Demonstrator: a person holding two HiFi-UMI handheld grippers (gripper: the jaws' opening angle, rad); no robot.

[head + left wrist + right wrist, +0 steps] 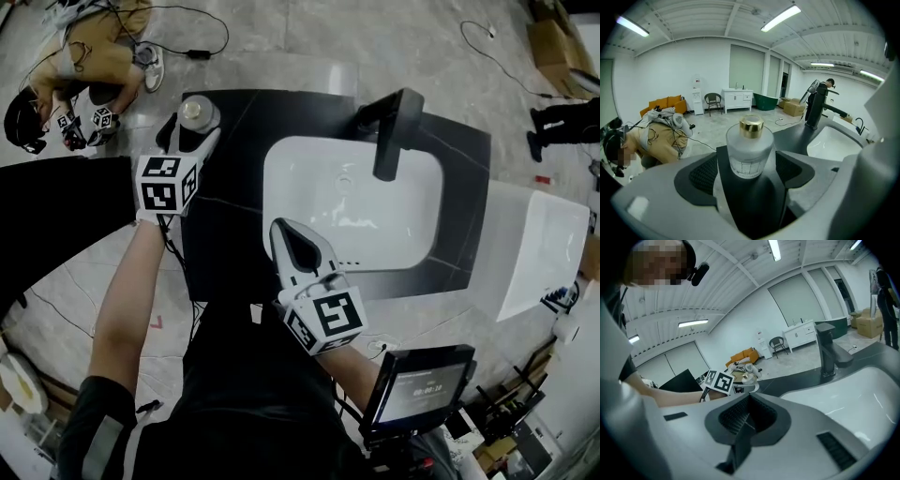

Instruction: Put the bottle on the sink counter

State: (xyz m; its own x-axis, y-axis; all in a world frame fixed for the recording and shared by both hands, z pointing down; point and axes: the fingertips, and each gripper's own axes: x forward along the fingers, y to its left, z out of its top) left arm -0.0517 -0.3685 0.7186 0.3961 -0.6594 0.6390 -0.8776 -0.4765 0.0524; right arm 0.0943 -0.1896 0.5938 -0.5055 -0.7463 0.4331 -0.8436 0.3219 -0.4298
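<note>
Standing untouched between the spread jaws of the left gripper (192,131), a frosted, gold-capped bottle (750,150) rests on the dark veined counter (225,216). The right gripper (295,246), jaws together, hovers at the glossy white basin (375,216).

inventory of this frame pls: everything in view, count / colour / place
bottle: 1, frosted with gold cap; stands on the counter's far left corner
counter: 1, black; in front of the person
basin: 1, white; set in the counter
faucet: 1, black; behind the basin, spout over it
second basin: 1, white; right of the counter
screen: 1, black frame; near right
cardboard box: 1, brown; floor, far right
crouching person: 1, tan jacket; floor, far left
standing person: 1, dark clothes; far right, partly in view
left gripper: 1, white; open, the bottle between its jaws, pads apparently not pressing
right gripper: 1, white; shut, empty, over the basin's near left corner
</note>
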